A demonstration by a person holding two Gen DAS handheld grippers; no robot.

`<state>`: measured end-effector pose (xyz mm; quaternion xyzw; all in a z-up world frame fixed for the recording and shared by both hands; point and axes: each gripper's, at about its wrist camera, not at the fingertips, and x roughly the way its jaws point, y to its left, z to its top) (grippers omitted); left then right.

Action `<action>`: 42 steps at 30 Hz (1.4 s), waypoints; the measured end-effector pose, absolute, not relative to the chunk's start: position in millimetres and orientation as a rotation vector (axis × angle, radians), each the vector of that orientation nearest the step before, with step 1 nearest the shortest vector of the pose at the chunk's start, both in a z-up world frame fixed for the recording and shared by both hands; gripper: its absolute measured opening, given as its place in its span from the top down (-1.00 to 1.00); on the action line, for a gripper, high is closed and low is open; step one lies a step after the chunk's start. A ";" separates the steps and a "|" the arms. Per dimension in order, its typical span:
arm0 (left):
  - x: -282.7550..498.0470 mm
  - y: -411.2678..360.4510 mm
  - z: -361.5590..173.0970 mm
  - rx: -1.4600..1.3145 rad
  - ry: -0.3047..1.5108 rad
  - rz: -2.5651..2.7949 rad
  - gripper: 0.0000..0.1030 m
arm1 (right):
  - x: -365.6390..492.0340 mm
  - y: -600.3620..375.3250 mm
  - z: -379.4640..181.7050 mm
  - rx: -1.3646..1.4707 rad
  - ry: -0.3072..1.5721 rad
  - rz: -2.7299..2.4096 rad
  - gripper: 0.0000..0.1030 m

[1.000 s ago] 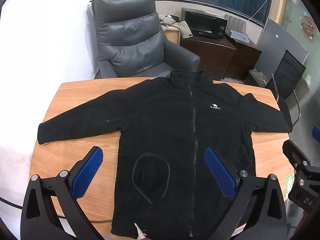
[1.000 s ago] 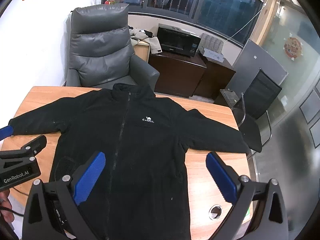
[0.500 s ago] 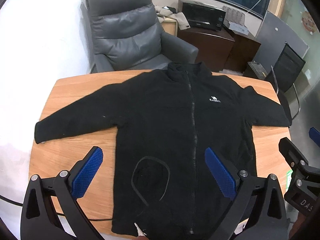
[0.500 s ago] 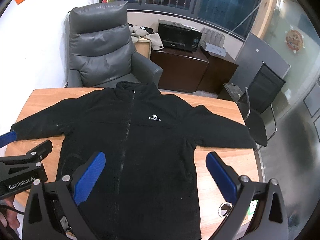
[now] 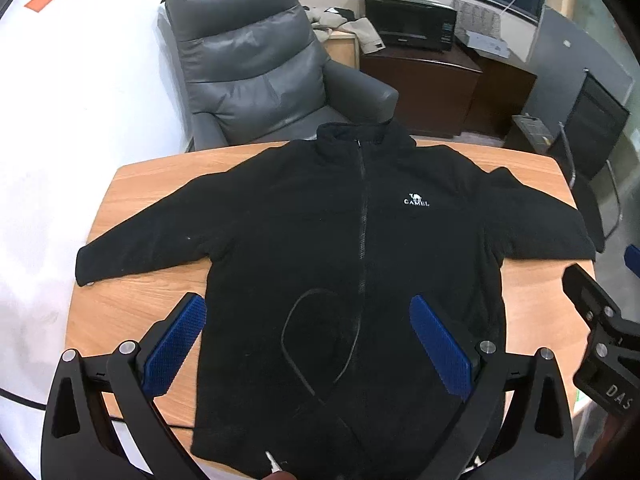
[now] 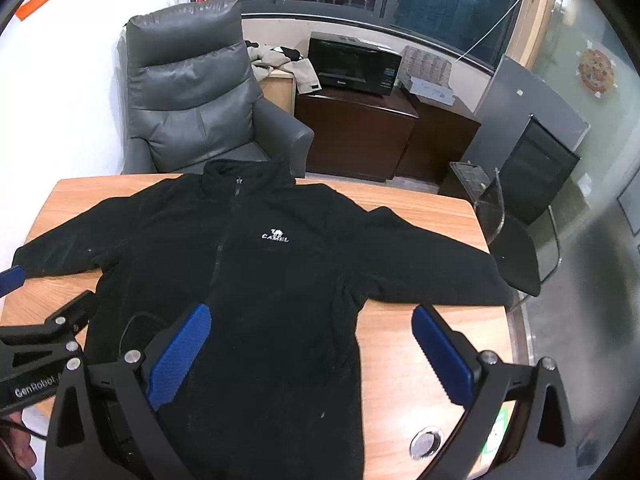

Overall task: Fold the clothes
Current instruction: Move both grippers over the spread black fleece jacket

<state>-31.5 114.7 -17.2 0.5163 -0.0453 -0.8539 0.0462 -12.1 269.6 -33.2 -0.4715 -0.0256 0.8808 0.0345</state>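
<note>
Black fleece jacket [image 5: 360,264] lies spread flat on the counter [image 5: 132,312]; left hand-held gripper [image 5: 306,340] and right hand-held gripper [image 6: 310,354] hover spread wide.

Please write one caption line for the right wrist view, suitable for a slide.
Open right gripper above a black fleece jacket spread flat, zipped, on a wooden table.

- In the left wrist view the jacket [image 5: 360,248] now sits lower and nearer than a second ago, and more of the armchair [image 5: 256,64] shows above the table [image 5: 132,312].
- In the right wrist view the jacket [image 6: 248,280] slides rightward and downward, its right sleeve cuff now just above the right gripper [image 6: 312,356].
- The left gripper [image 6: 44,340] shows larger at that view's left edge.
</note>
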 end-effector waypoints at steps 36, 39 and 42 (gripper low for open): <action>-93.9 258.9 10.5 1.441 -0.168 -2.722 -1.00 | -57.5 465.9 -24.7 -1.372 -0.047 2.634 -1.00; -98.3 256.5 -0.8 1.420 -0.164 -2.740 -1.00 | -56.2 467.5 -26.6 -1.360 0.009 2.645 -1.00; -106.1 259.3 -20.5 1.420 -0.237 -2.766 -1.00 | -55.7 477.0 -38.7 -1.379 0.062 2.659 -1.00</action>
